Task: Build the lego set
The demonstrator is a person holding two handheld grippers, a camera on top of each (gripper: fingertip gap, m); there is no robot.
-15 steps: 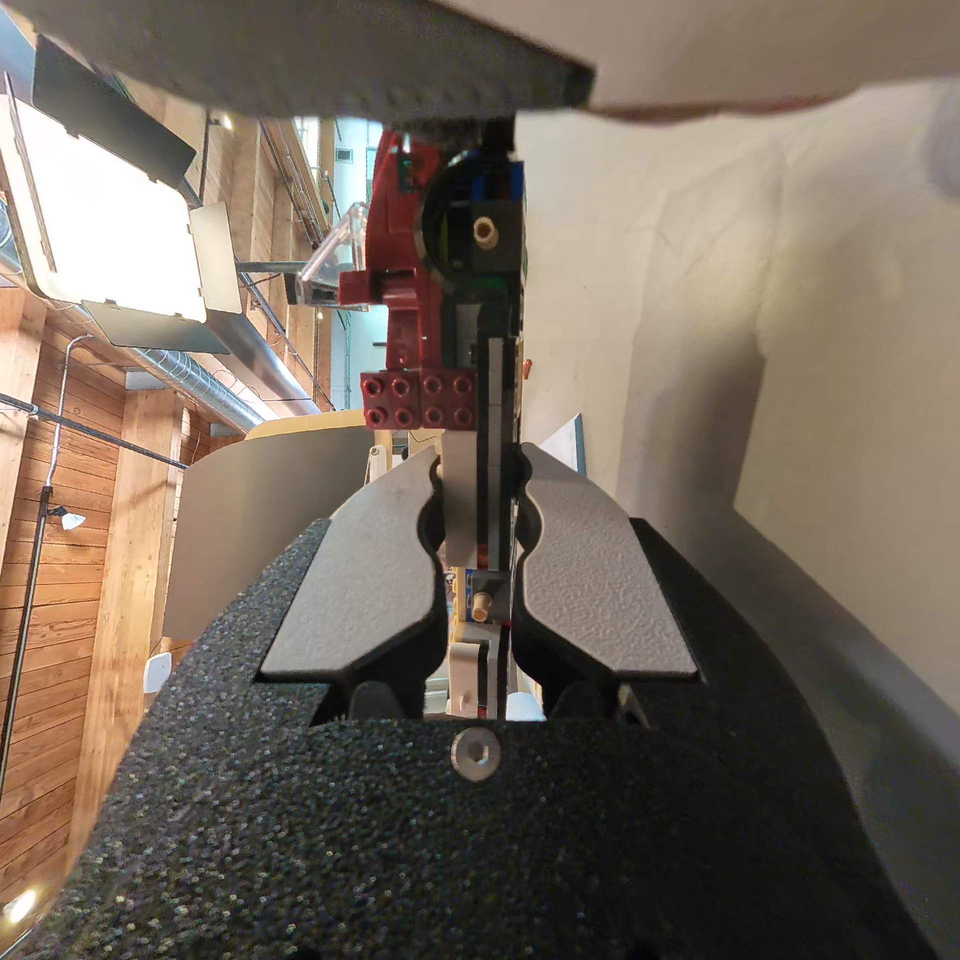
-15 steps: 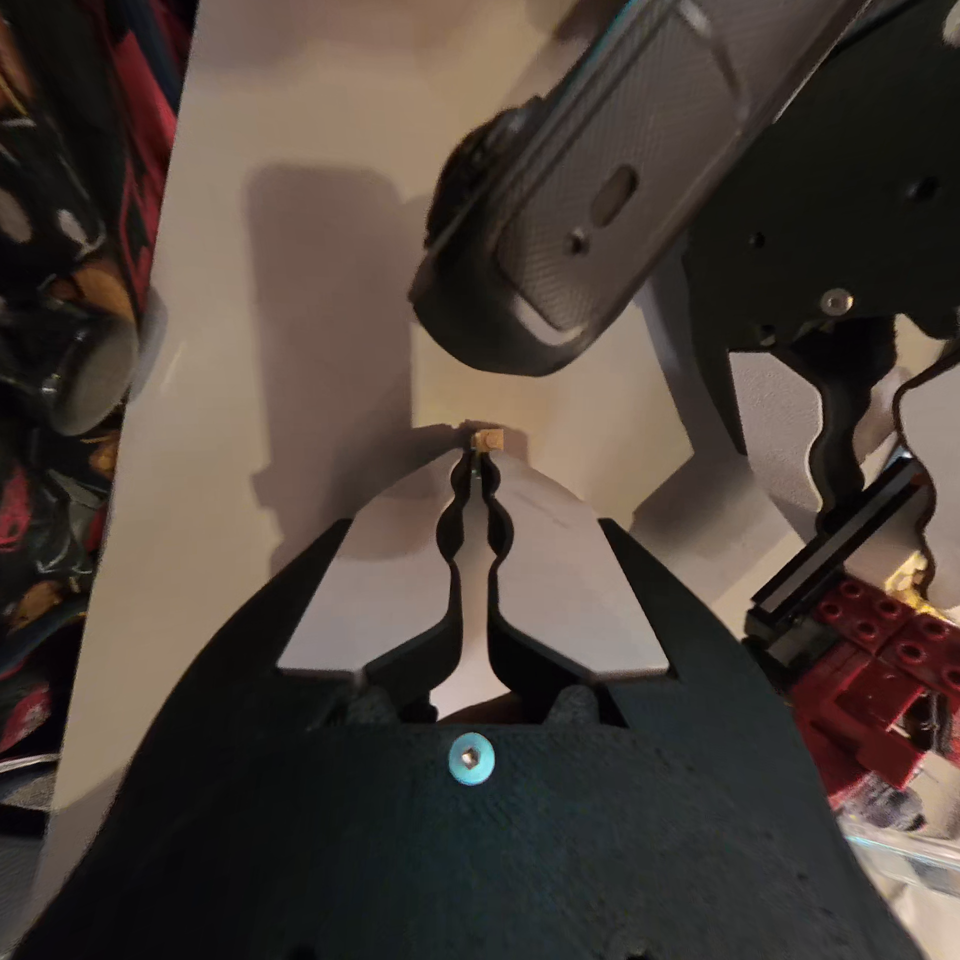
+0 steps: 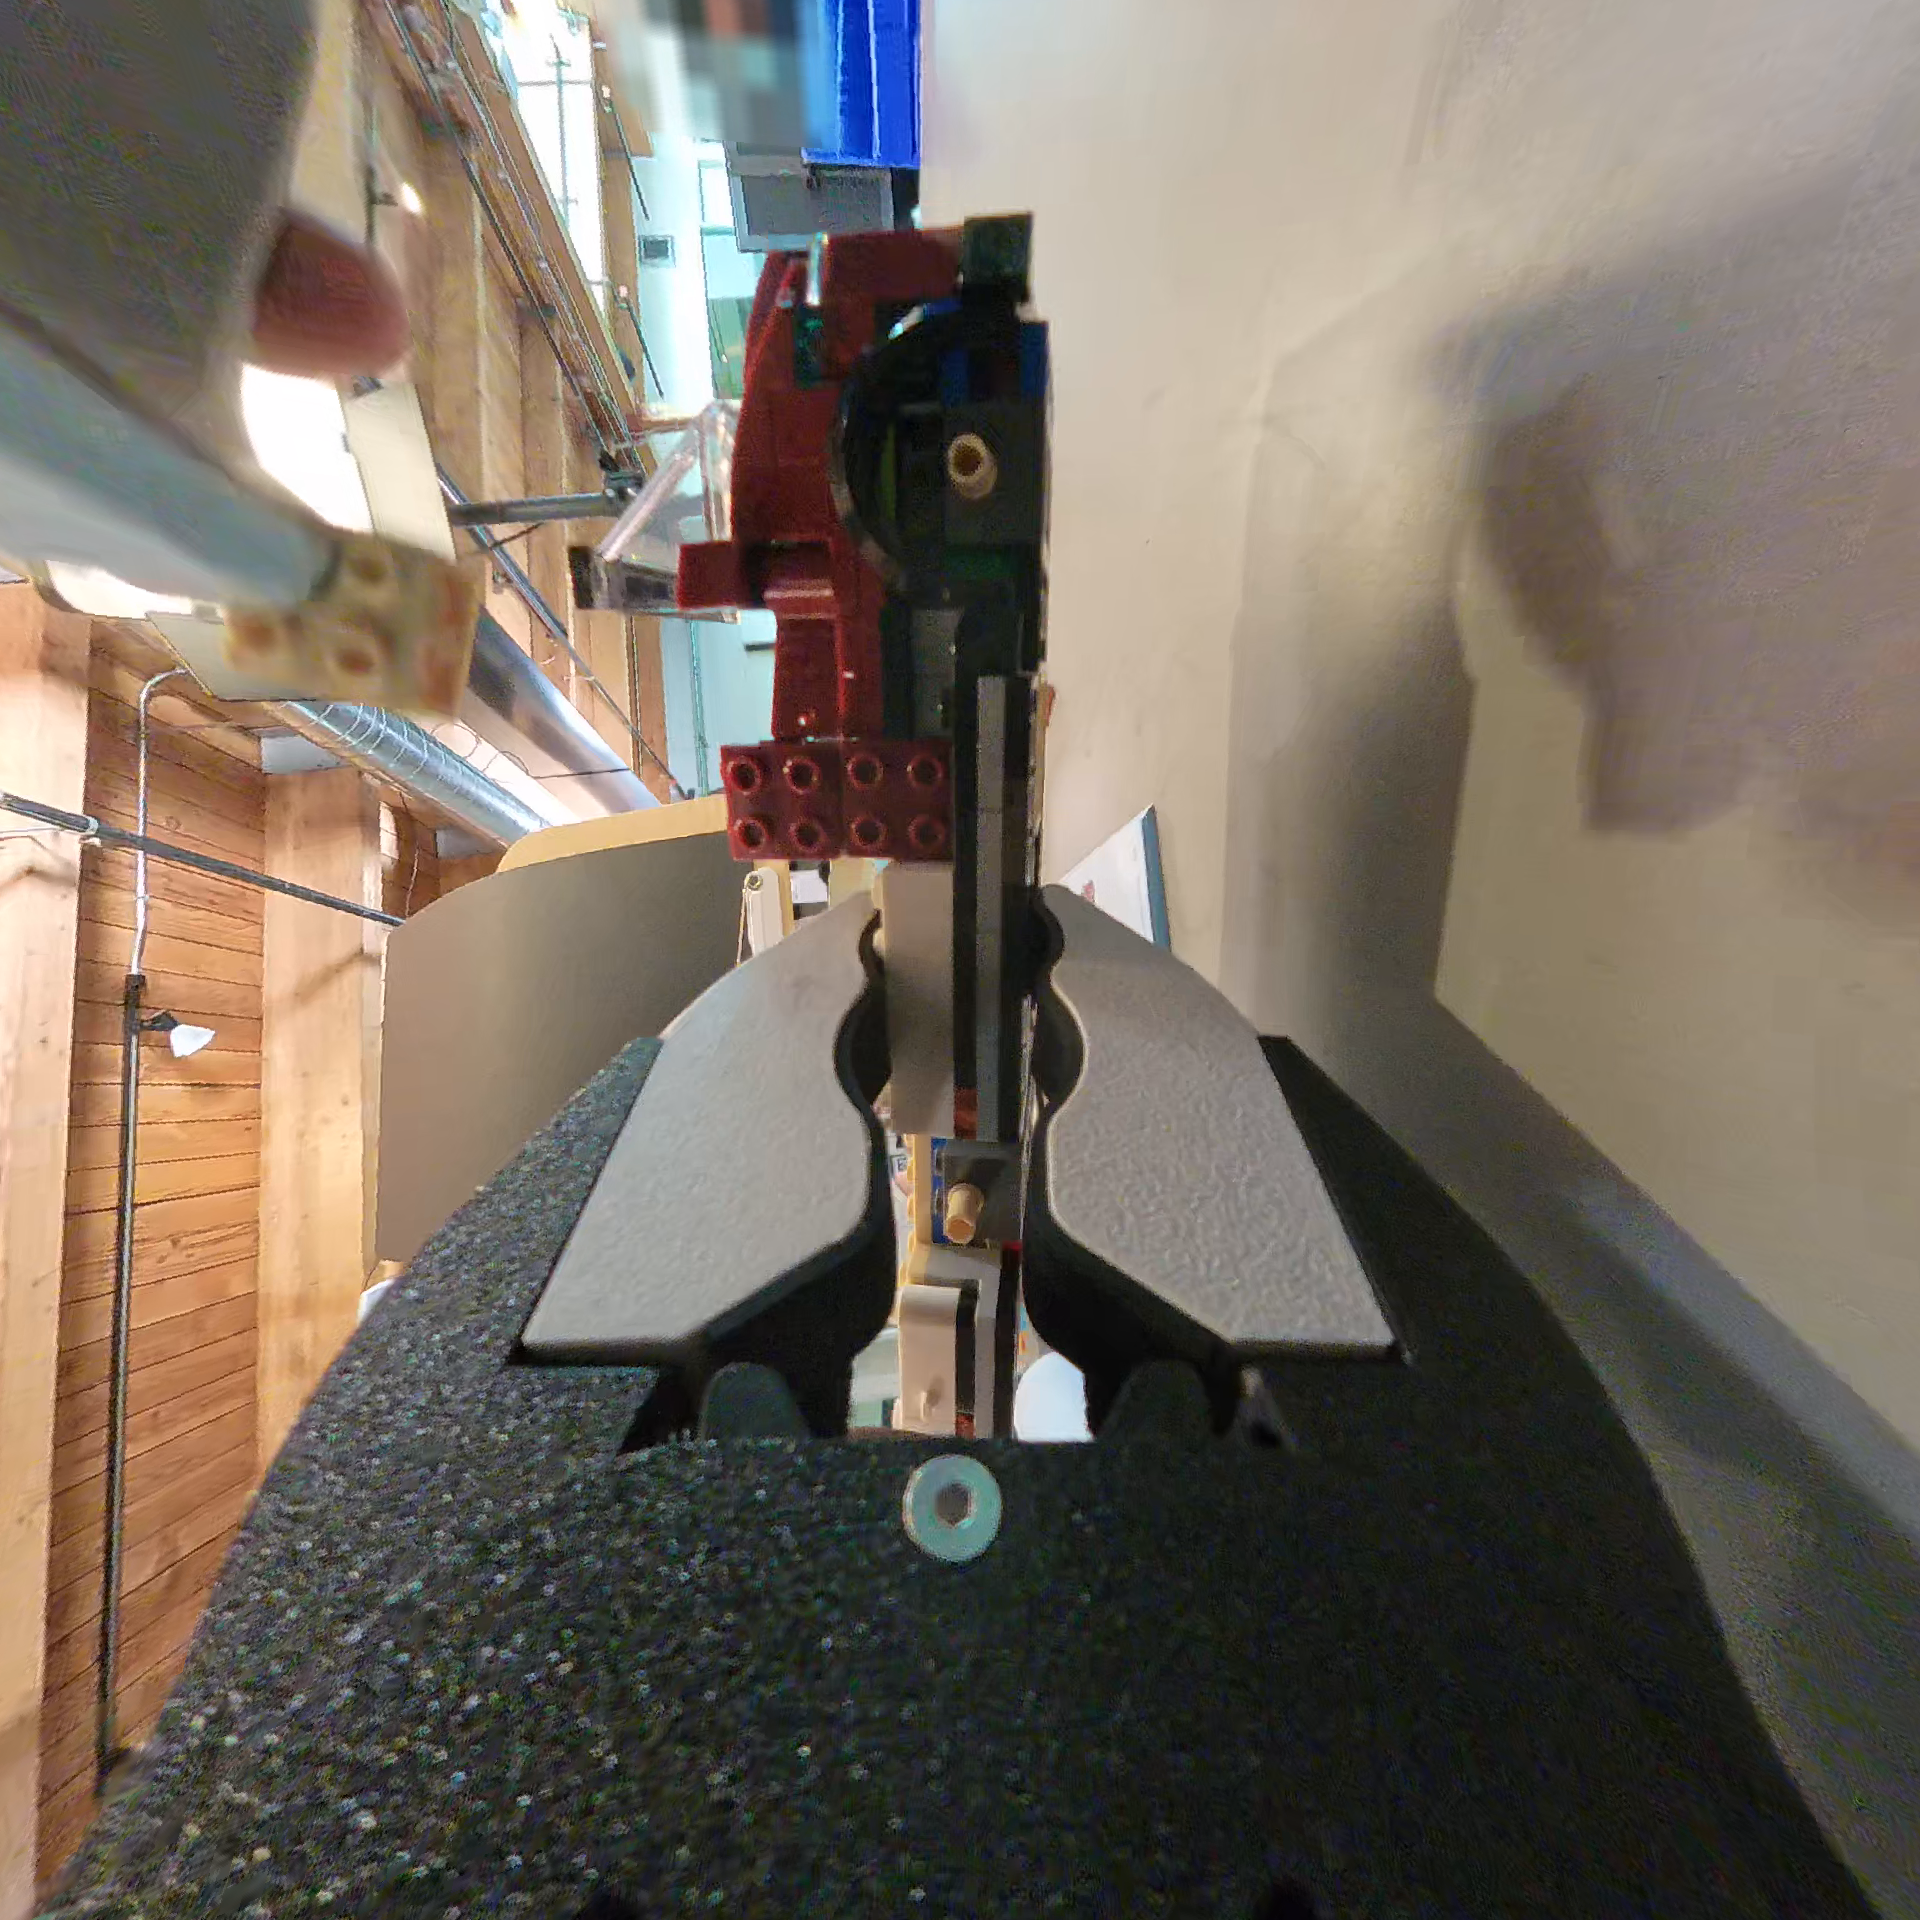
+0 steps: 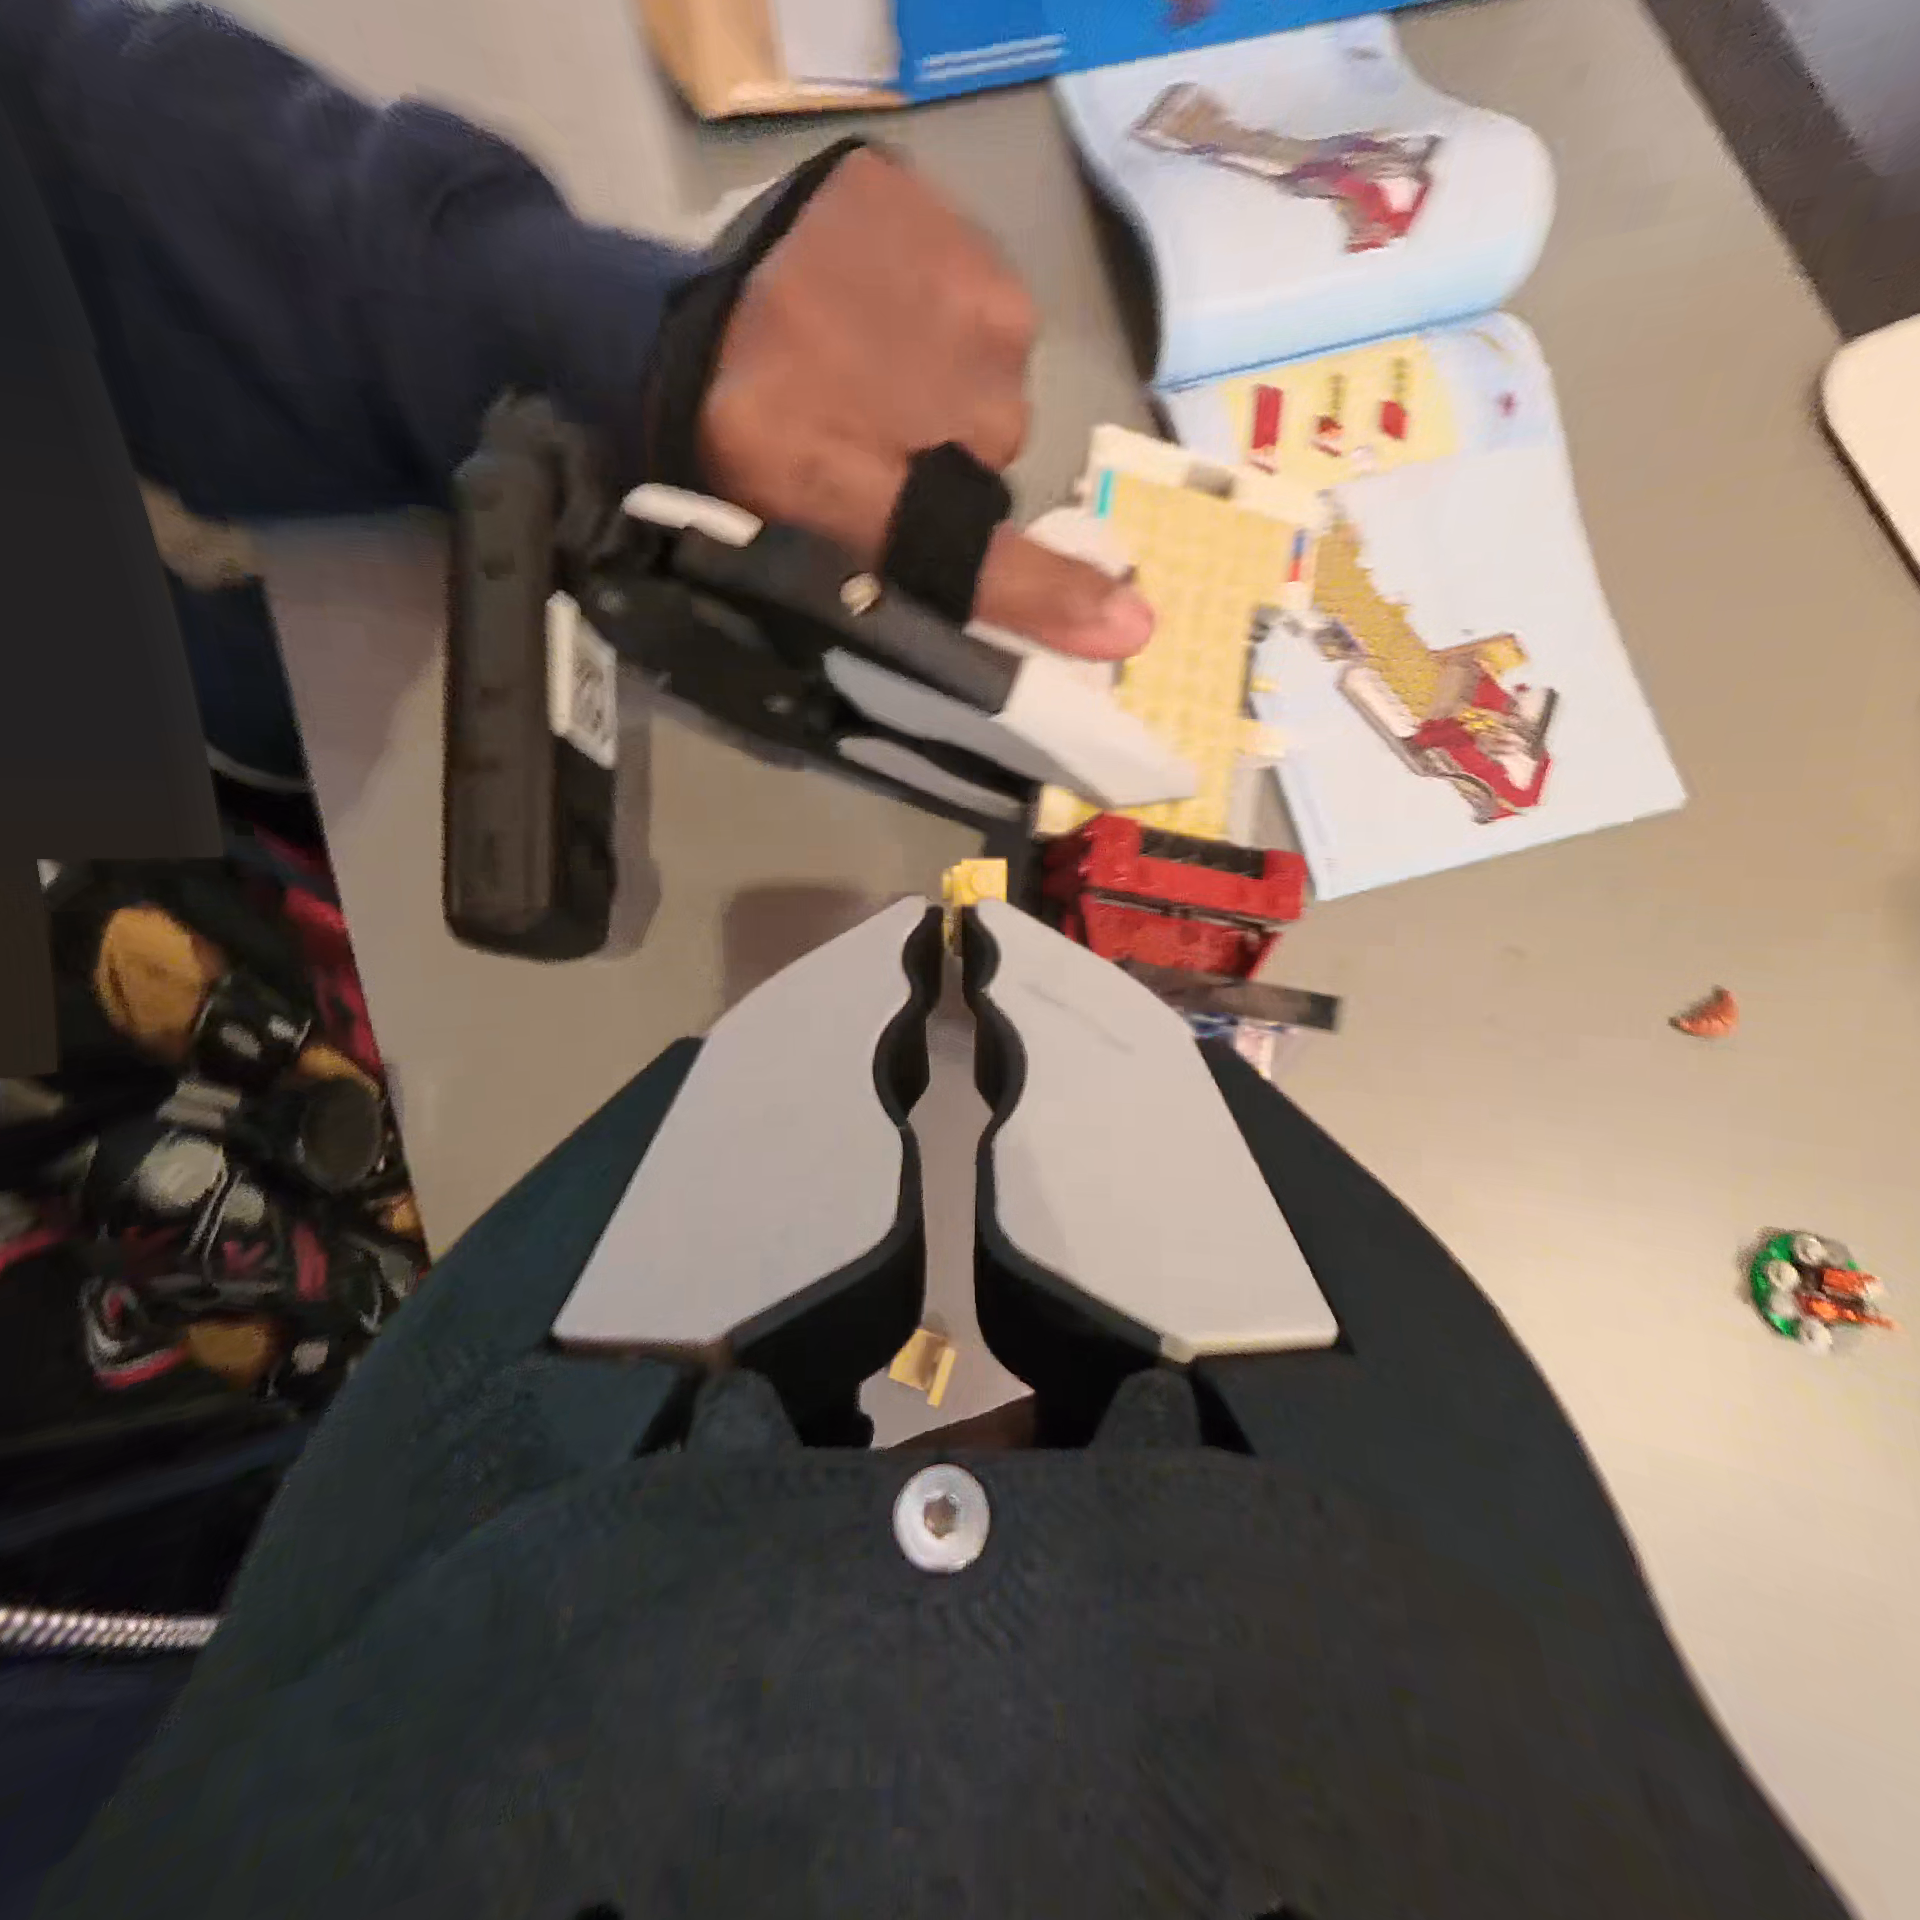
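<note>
The left tongs [image 3: 956, 935] are clenched on a partly built toy-brick model of dark red, black, grey and white plastic [image 3: 894, 499]. Their grey fingers [image 3: 769, 1122] press on the model's thin white and black-grey plates from both sides. A dark red studded block [image 3: 836, 802] sits just beyond the fingertips. The model sticks out ahead of the tongs, close beside the pale grey desk [image 3: 1351, 520], which rises like a wall on the right of this view.

The right tongs [image 4: 954, 920] are clenched on a small yellow plastic brick plate [image 4: 975, 883] and pinch its lower edge at the very tips, with most of the plate showing above them. In the left wrist view the same tongs come in from the upper left, blurred, with the small pale brick at their tip [image 3: 364, 634], well apart from the model.

In the right wrist view a person's hand [image 4: 862, 343] in a dark blue sleeve [image 4: 312, 260] holds the left tongs [image 4: 1101, 748] over the desk [image 4: 1558, 1143]. The model's red part [image 4: 1174, 904] shows just right of the yellow plate. Beyond it lies an open instruction booklet with light blue pages [image 4: 1455, 623]. Another small yellow piece [image 4: 923, 1361] lies on the desk under the right tongs. A small orange piece [image 4: 1704, 1013] and a green-and-orange cluster of small parts [image 4: 1813, 1288] lie farther right.
</note>
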